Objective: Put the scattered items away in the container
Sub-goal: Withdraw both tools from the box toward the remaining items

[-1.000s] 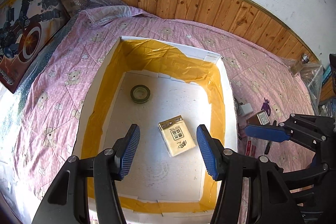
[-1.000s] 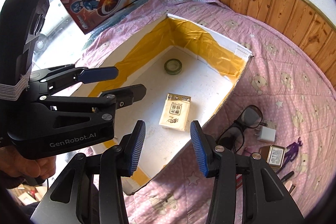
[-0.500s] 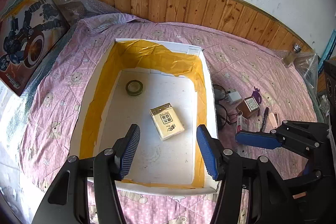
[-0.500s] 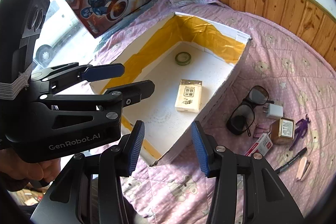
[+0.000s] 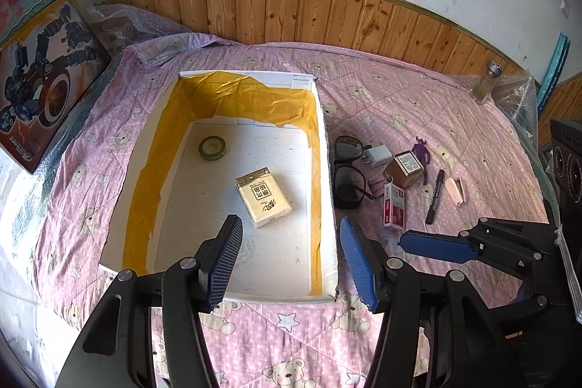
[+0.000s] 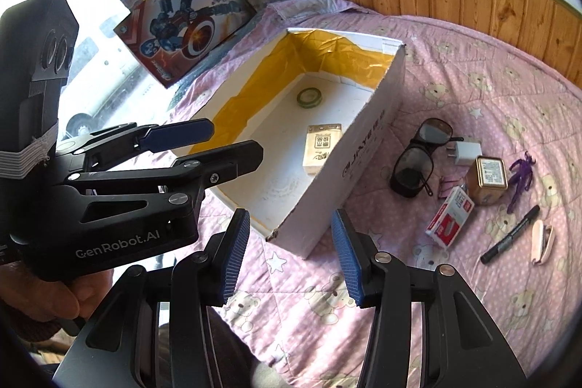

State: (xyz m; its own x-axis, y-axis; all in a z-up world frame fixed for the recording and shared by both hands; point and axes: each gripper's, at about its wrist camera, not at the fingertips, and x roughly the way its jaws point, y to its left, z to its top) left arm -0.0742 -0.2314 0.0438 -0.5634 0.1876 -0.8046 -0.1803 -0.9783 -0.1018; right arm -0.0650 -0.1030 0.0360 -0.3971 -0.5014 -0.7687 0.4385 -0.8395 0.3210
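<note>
On the pink bear-print quilt (image 5: 382, 90) an open white box (image 5: 325, 191), lined inside with yellow tape, serves as the container, and two things already lie on its floor: a roll of tape (image 5: 212, 148) toward the far left corner and a yellow tissue pack (image 5: 262, 197) near the middle. The rest sits in a loose cluster on the quilt just beside the box's right wall: black glasses (image 6: 418, 162) nearest the wall, then a white charger plug (image 6: 467, 151), a small gold-lidded tin (image 6: 487, 179), a red and white staple box (image 6: 451, 219), a purple toy figure (image 6: 522, 173), a black marker (image 6: 509, 235) and a pale pink stapler (image 6: 540, 240) farthest out. The left gripper (image 5: 287, 260) hangs above the box's near edge with its jaws spread and nothing between them; it seems held over the container simply because its work there is done for now. The right gripper (image 6: 287, 257), also spread and empty, is poised over the near right corner of the box, on the side where the cluster lies, so it looks the better placed to fetch the next item. The glasses are closest, though their thin frame calls for a careful pinch at the bridge or rim.
</note>
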